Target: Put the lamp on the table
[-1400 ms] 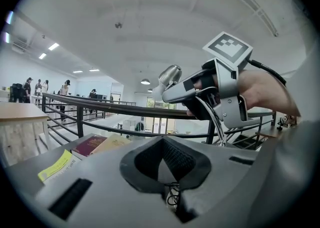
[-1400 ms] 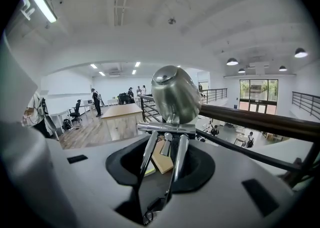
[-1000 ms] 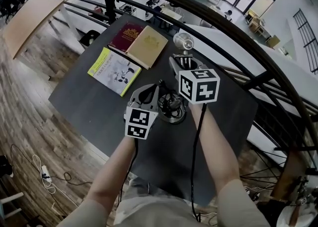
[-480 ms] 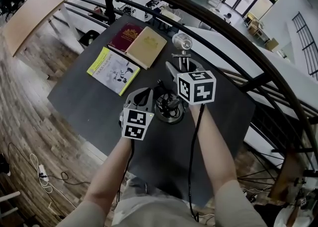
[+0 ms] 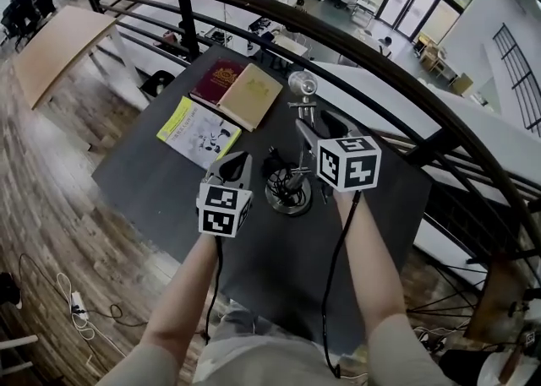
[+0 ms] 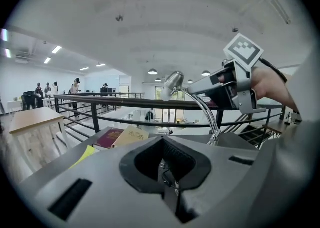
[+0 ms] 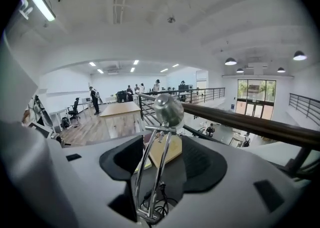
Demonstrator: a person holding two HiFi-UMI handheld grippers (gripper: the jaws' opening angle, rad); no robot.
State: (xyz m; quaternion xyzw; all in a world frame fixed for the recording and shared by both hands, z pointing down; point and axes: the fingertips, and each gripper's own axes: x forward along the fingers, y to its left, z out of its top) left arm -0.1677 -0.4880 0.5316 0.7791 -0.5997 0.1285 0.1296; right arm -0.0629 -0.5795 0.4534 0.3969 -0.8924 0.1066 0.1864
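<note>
The chrome desk lamp (image 5: 288, 197) stands upright on the dark table (image 5: 152, 165), its round base near the table's middle, with a black cable coiled on it. In the right gripper view the lamp's twin-rod stem (image 7: 150, 172) rises between the jaws of my right gripper (image 7: 160, 164). The jaws are opening and their pads stand clear of the stem. In the head view my right gripper (image 5: 309, 131) sits just right of the stem. My left gripper (image 5: 236, 162) is left of the base, apart from it, shut with nothing in it. The lamp (image 6: 173, 80) also shows in the left gripper view.
A yellow booklet (image 5: 200, 131), a maroon book (image 5: 218, 80) and a tan book (image 5: 251, 93) lie on the table's far left. A dark curved railing (image 5: 380, 46) runs behind the table, with a drop to a lower floor beyond. Wooden floor lies to the left.
My right gripper's jaws have spread away from the lamp stem. My left gripper has drawn back from the lamp base, toward me. The lamp stays on the table.
</note>
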